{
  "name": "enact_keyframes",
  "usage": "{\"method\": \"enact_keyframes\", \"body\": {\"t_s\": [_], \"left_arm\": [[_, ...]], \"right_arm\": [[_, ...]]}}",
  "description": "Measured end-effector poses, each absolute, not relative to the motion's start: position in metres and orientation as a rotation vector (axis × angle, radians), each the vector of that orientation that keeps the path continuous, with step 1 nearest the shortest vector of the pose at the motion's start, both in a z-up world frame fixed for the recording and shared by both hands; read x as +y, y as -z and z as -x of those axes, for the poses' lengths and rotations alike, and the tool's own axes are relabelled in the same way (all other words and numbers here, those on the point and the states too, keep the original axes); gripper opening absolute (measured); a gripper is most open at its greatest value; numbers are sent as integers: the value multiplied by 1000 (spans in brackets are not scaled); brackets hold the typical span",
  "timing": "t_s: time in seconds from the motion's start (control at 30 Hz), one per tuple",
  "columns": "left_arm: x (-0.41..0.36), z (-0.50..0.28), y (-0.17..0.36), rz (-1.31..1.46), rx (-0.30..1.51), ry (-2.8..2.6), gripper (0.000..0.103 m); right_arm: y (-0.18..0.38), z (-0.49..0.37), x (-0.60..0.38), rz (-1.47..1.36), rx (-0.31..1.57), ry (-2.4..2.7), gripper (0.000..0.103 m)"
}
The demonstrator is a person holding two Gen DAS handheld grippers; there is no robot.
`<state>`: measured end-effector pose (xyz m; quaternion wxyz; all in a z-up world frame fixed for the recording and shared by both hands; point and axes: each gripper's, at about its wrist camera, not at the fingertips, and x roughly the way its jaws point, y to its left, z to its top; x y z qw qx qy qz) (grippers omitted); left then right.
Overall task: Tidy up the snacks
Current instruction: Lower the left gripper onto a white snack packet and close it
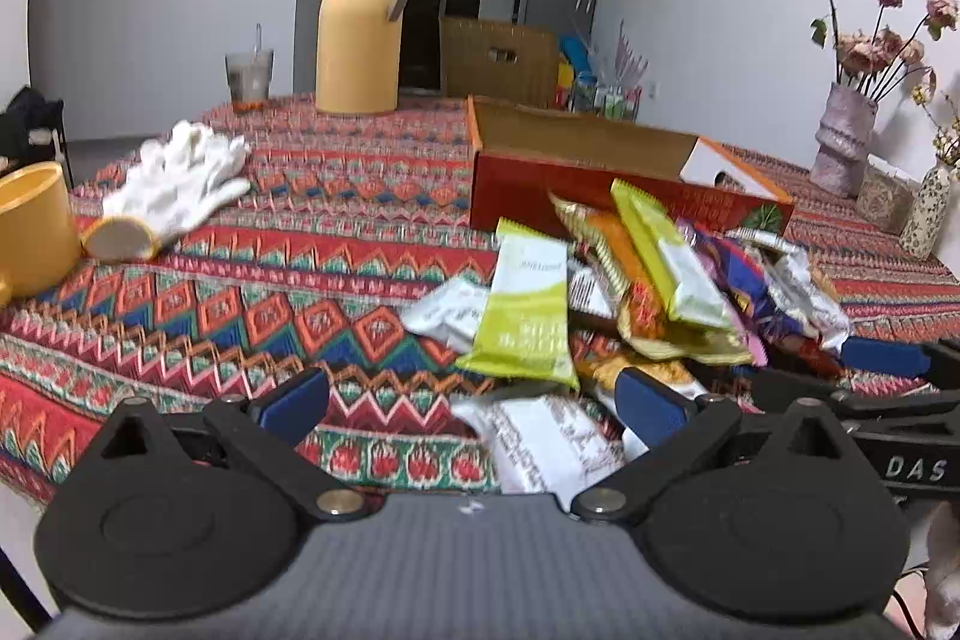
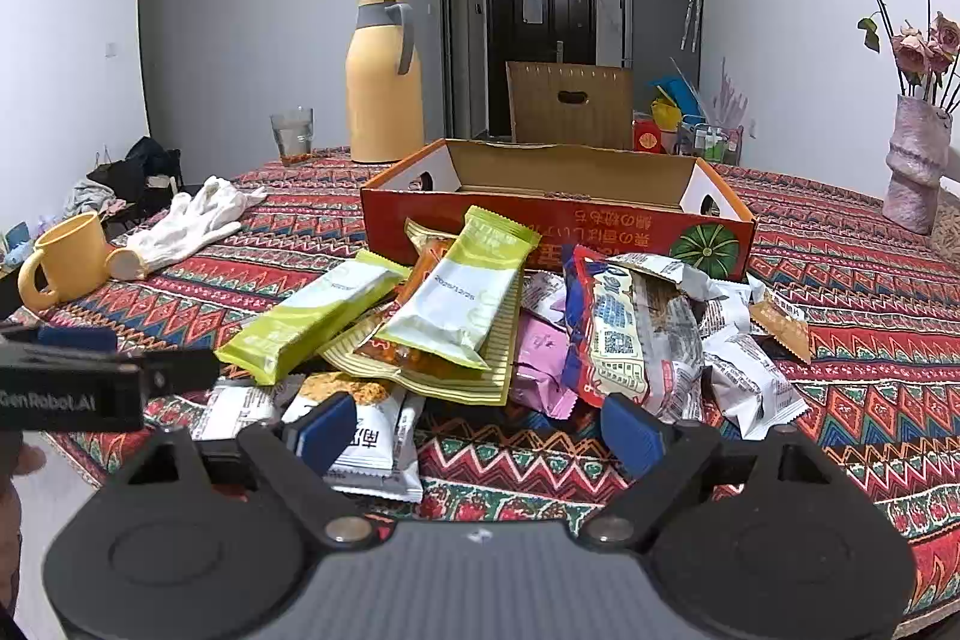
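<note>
A heap of snack packets (image 2: 504,316) lies on the patterned tablecloth in front of an open red cardboard box (image 2: 558,226); the heap also shows in the left wrist view (image 1: 630,292), with the box (image 1: 576,184) behind it. Two lime-green packets (image 2: 462,298) (image 1: 528,310) lie on top. My left gripper (image 1: 474,400) is open and empty at the heap's near left edge. My right gripper (image 2: 480,430) is open and empty just before the heap, its left finger over a white packet (image 2: 372,430).
A yellow thermos (image 2: 384,82), a glass (image 2: 292,136), white gloves (image 2: 192,220) and a yellow mug (image 2: 66,256) stand at the left. Vases with dried roses (image 2: 915,160) stand at the right. The table's near edge lies close under both grippers.
</note>
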<state>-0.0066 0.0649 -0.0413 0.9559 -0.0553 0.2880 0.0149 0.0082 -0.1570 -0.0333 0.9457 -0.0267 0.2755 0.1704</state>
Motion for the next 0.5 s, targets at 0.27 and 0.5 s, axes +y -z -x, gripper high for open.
{"method": "enact_keyframes", "body": {"t_s": [0.27, 0.5], "left_arm": [[62, -9, 57, 148, 675, -43, 103], [52, -28, 65, 153, 729, -97, 103]], "right_arm": [[38, -10, -167, 47, 570, -319, 88], [42, -13, -179, 24, 579, -303, 89]]}}
